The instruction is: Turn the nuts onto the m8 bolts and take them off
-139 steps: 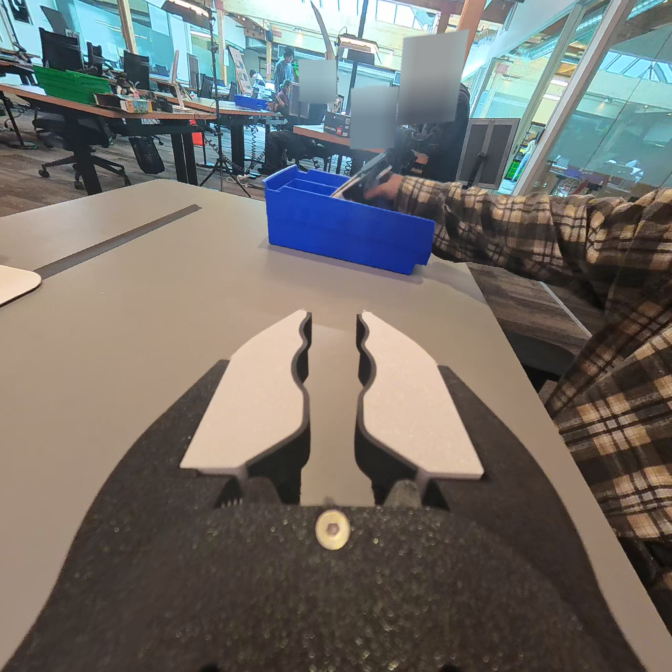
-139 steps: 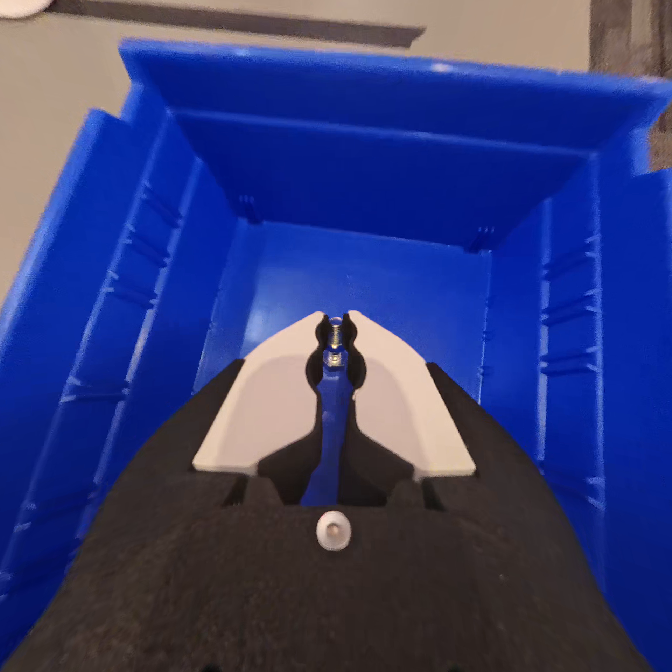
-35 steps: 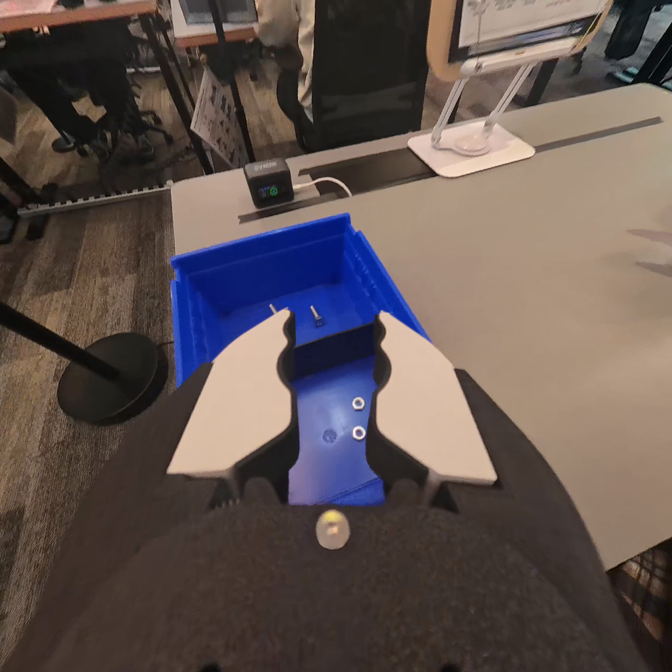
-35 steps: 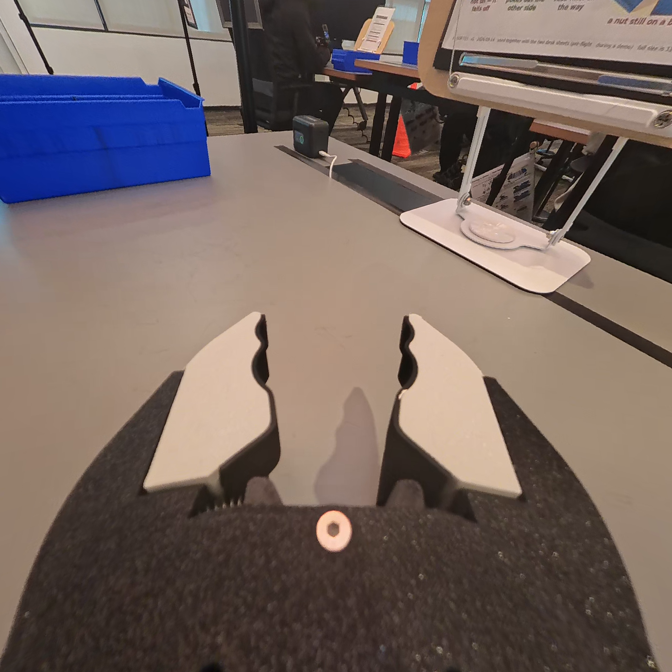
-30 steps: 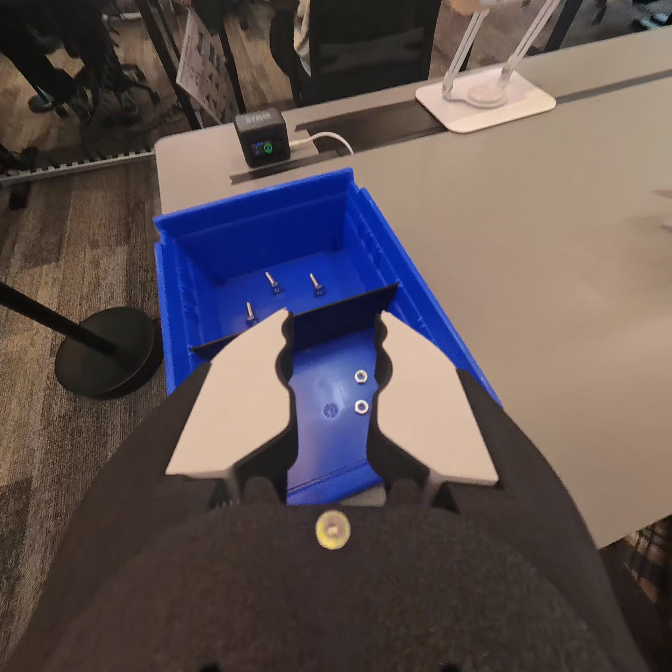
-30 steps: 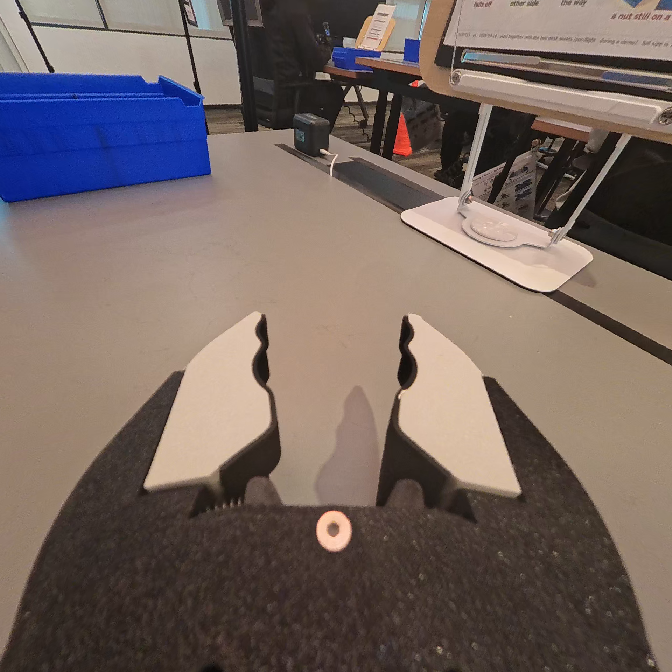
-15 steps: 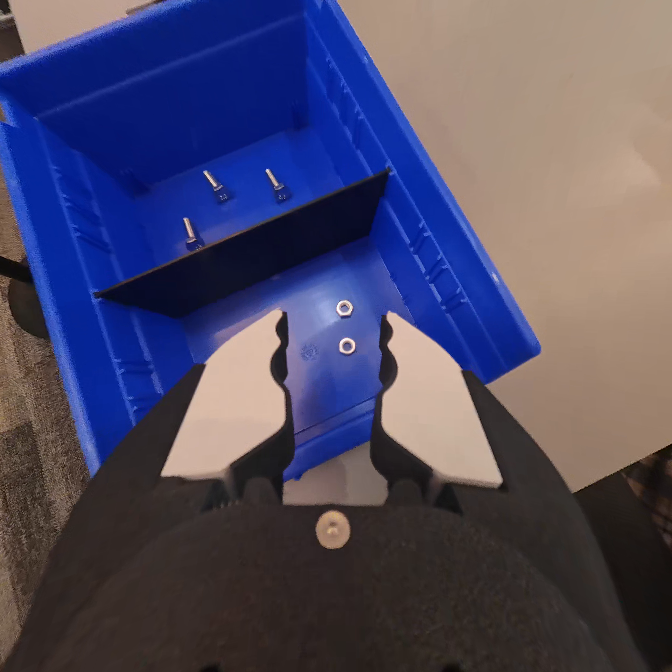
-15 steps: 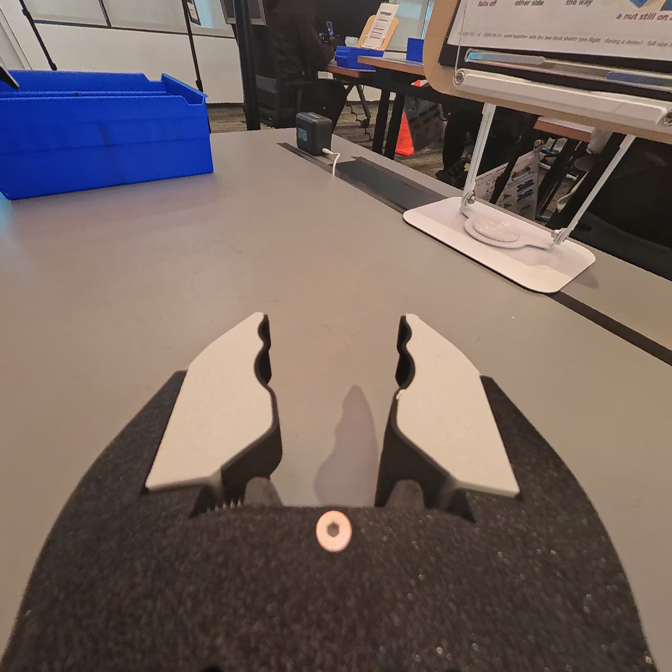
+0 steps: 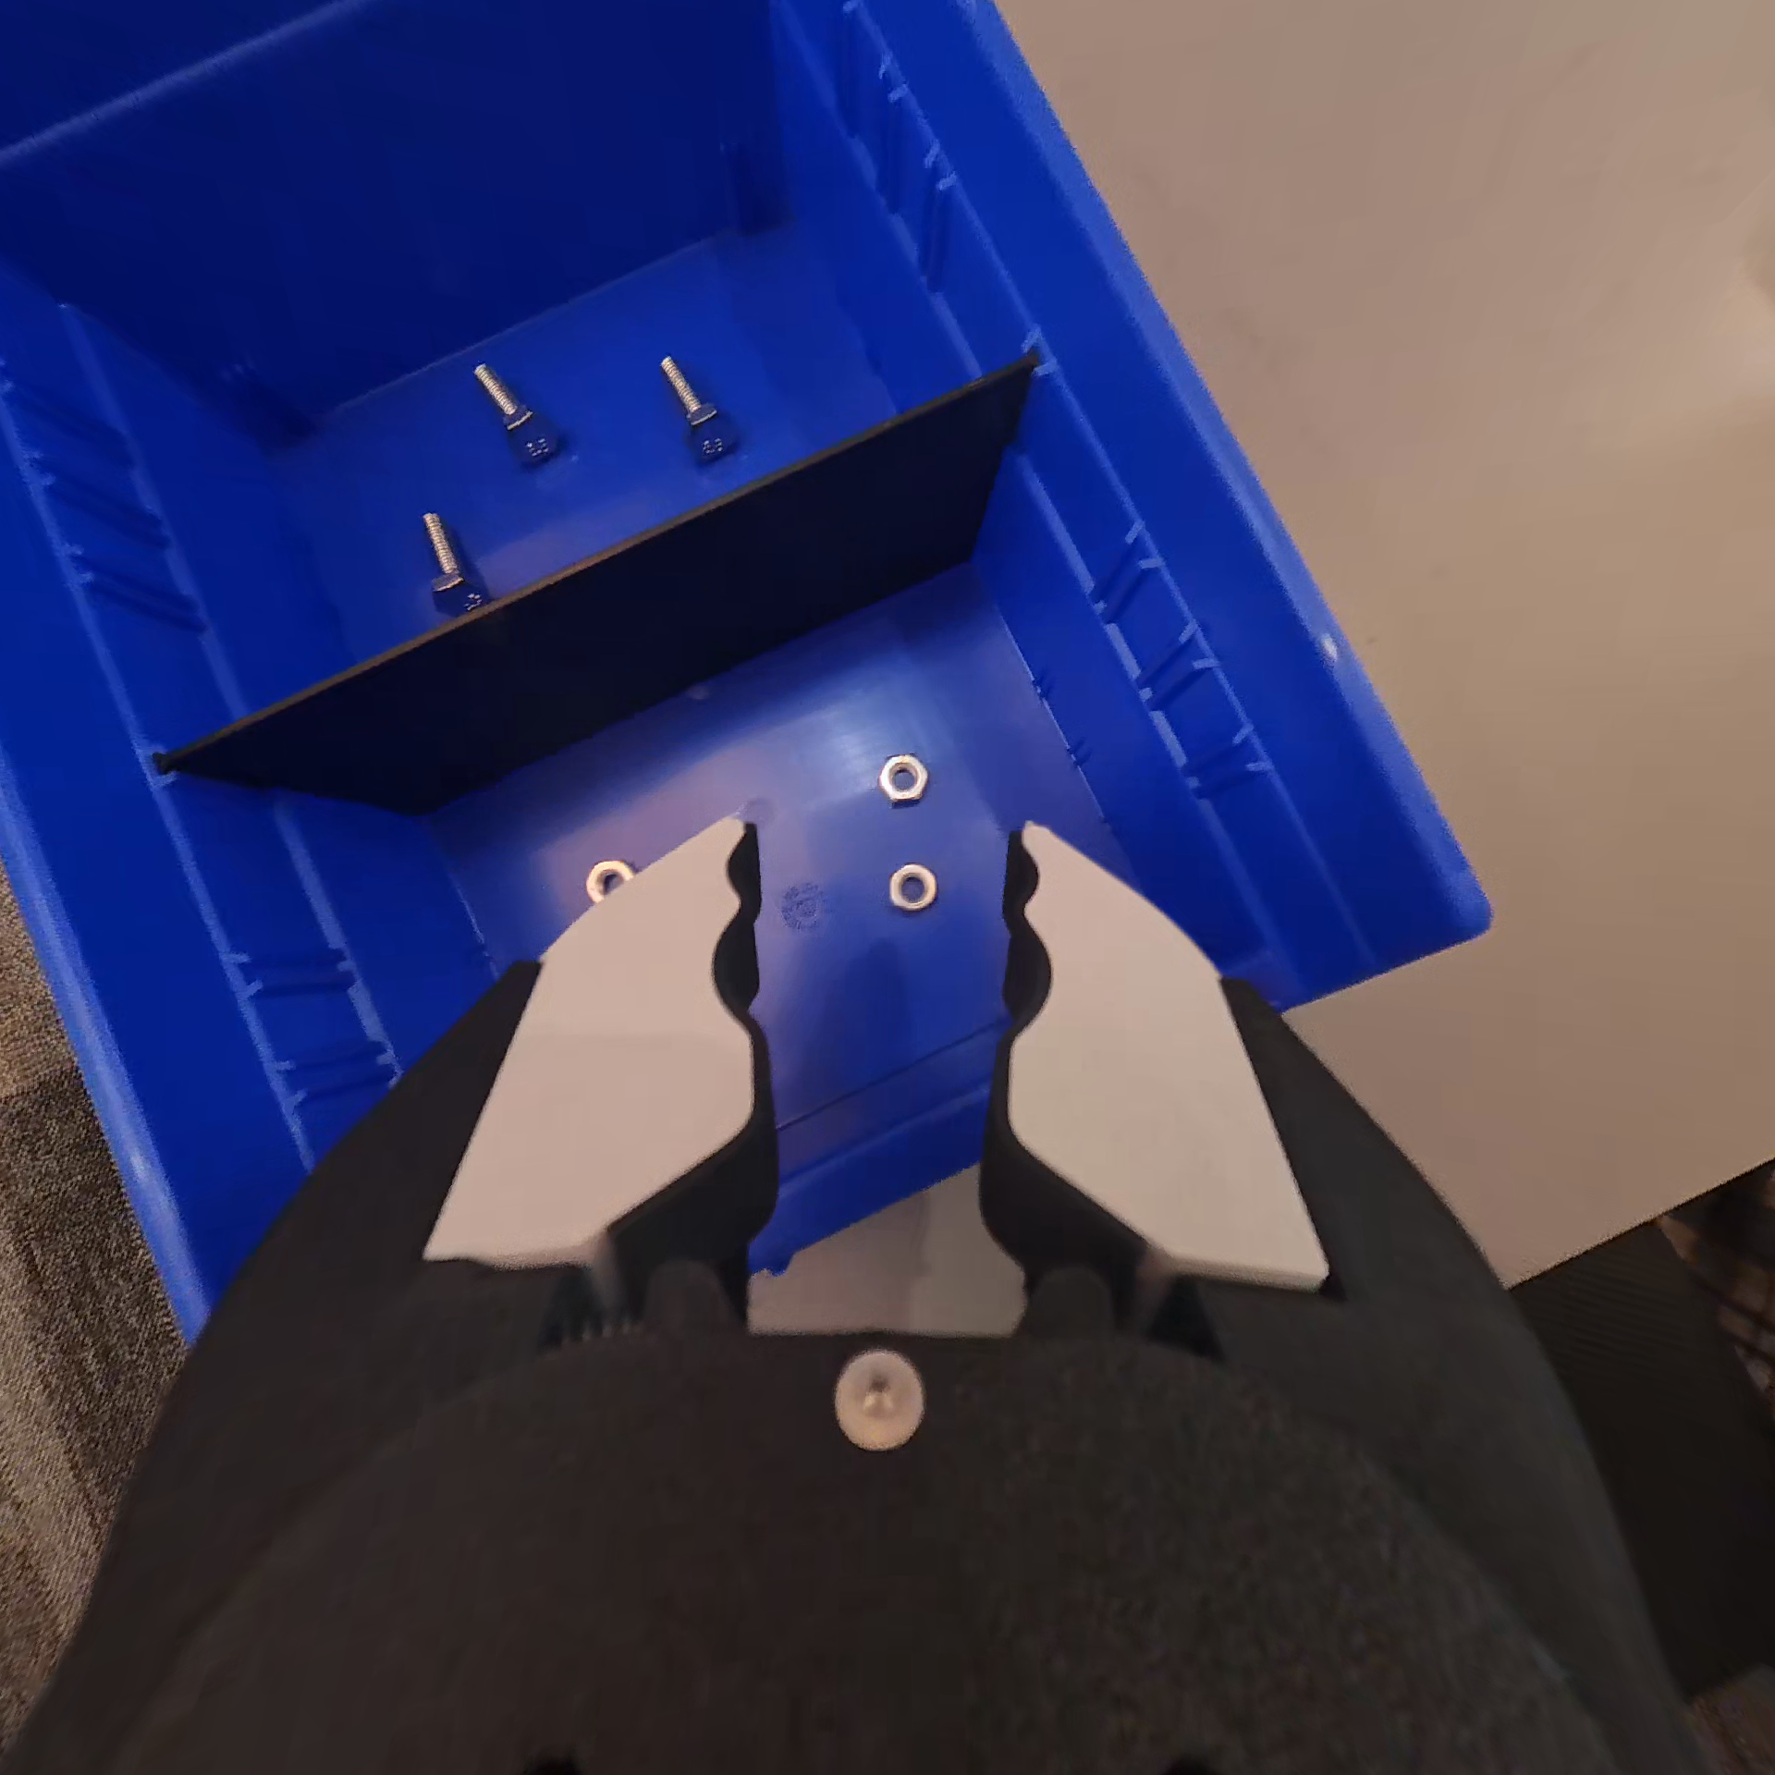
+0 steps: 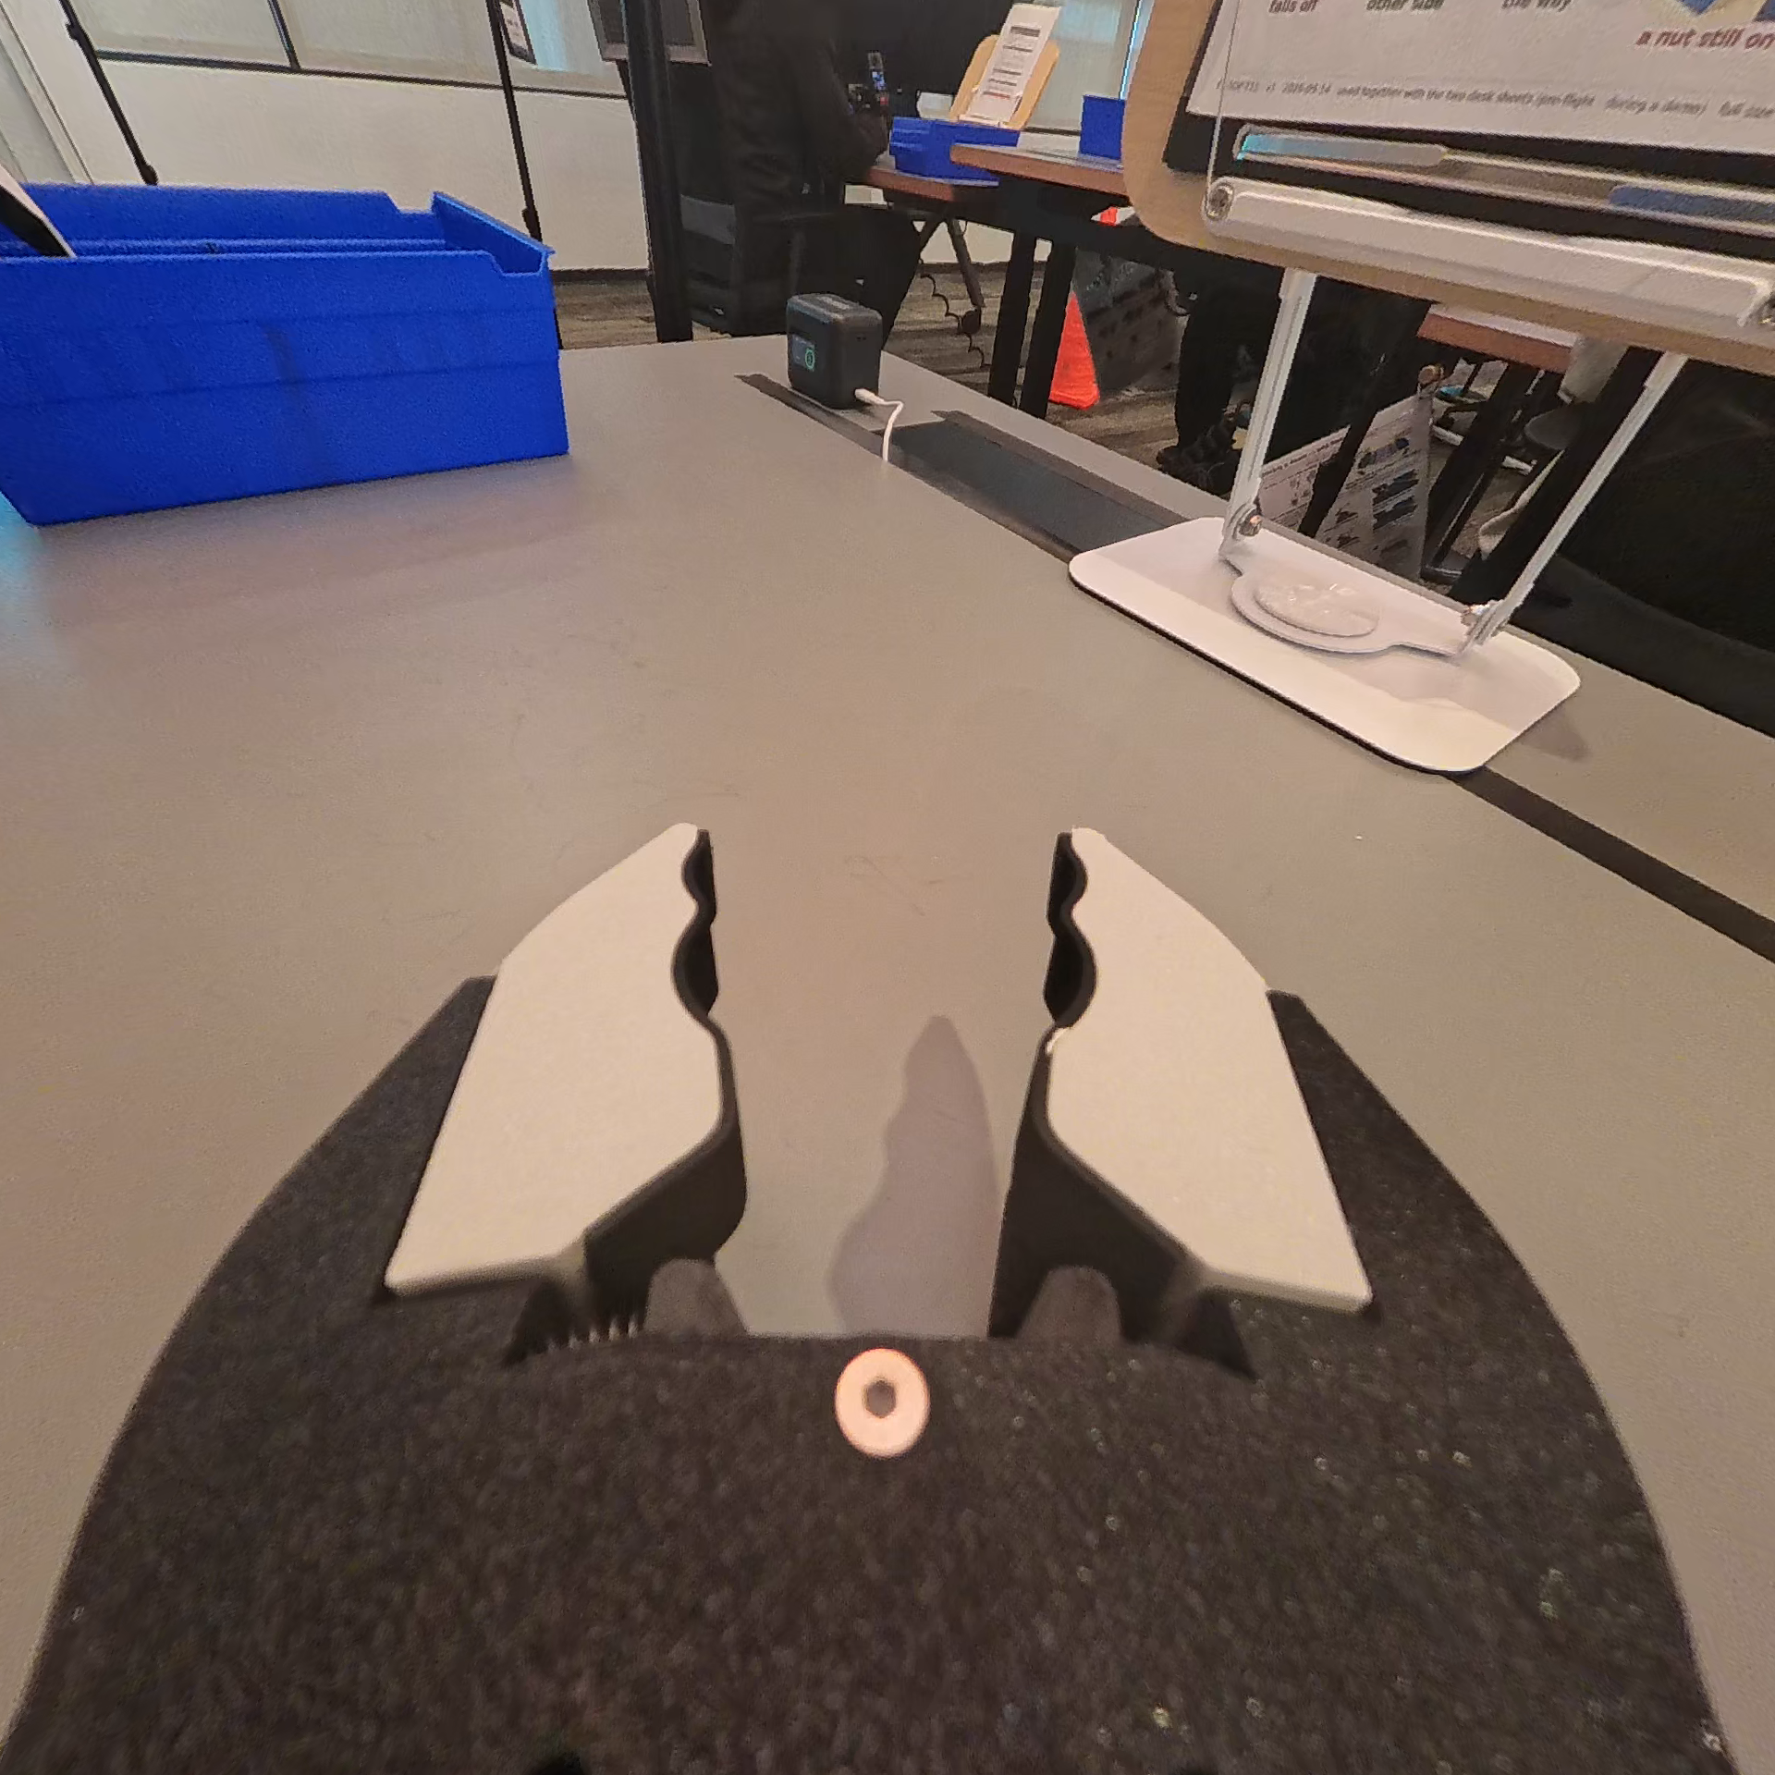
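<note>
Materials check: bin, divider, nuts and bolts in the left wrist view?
Blue bin: looks like moulded plastic, semi-gloss; ribbed walls and soft highlights on the floor. Divider: thin black sheet, matte, probably plastic. Nuts: bright silver metal, likely plated or stainless steel; shiny hex faces. Bolts: same silvery metal, threads catch light. The exact alloy can't be told.

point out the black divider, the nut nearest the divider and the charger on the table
black divider [image 9: 672,663], left wrist view, middle of its face
nut [image 9: 903,777], left wrist view, its rim
charger [image 10: 832,349], right wrist view, front face
</note>
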A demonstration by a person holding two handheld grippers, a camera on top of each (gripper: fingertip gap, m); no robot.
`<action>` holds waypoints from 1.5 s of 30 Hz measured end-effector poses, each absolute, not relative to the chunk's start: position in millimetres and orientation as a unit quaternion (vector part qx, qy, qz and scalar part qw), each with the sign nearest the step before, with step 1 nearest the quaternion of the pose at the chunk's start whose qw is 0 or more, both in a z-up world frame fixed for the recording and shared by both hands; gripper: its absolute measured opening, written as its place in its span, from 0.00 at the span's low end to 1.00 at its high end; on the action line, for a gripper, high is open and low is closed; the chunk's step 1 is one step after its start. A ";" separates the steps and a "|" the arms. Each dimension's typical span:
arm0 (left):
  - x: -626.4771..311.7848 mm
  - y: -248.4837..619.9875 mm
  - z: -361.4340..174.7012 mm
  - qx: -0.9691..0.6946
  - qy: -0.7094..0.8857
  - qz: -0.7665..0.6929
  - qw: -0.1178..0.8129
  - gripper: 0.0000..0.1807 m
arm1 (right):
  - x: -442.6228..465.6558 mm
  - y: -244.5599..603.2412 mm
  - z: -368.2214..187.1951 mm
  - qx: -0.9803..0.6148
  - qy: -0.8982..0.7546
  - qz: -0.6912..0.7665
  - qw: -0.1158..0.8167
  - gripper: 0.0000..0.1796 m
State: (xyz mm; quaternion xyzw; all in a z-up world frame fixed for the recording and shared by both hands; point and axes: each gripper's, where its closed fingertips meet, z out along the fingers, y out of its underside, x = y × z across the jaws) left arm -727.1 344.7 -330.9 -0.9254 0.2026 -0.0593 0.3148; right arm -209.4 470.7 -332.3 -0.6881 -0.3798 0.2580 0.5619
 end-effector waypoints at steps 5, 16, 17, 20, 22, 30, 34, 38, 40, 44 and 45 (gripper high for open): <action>-737.9 346.7 -335.7 -0.930 0.192 -0.047 0.310 0.27 | -209.6 470.3 -333.3 -0.689 -0.381 0.258 0.560 0.37; -748.2 348.7 -351.5 -0.938 0.197 -0.040 0.283 0.27 | -208.8 471.8 -333.8 -0.692 -0.376 0.261 0.559 0.37; -747.2 348.4 -353.3 -0.938 0.199 -0.043 0.279 0.27 | -208.7 471.8 -334.0 -0.692 -0.376 0.261 0.558 0.37; -745.0 346.3 -359.7 -0.941 0.204 -0.050 0.264 0.26 | -208.8 472.0 -334.3 -0.692 -0.376 0.261 0.558 0.37; -744.2 345.2 -363.5 -0.943 0.205 -0.054 0.255 0.26 | -208.7 472.0 -334.3 -0.692 -0.376 0.261 0.558 0.37; -738.8 344.2 -368.0 -0.946 0.208 -0.072 0.237 0.26 | -208.6 471.8 -334.2 -0.692 -0.376 0.263 0.557 0.37; -737.3 342.0 -373.3 -0.949 0.217 -0.067 0.219 0.26 | -208.5 472.0 -334.3 -0.693 -0.375 0.264 0.556 0.37; -746.5 354.2 -348.0 -0.943 0.207 -0.054 0.253 0.26 | -208.2 472.0 -334.2 -0.693 -0.374 0.265 0.557 0.37; -754.1 365.3 -325.9 -0.941 0.198 -0.044 0.272 0.26 | -208.6 471.8 -334.6 -0.693 -0.375 0.264 0.556 0.37; -765.3 397.1 -287.6 -0.939 0.184 -0.017 0.290 0.26 | -209.4 471.5 -335.3 -0.693 -0.378 0.263 0.555 0.37; -766.7 406.7 -283.8 -0.941 0.180 -0.011 0.287 0.25 | -209.4 471.5 -335.4 -0.693 -0.378 0.263 0.554 0.37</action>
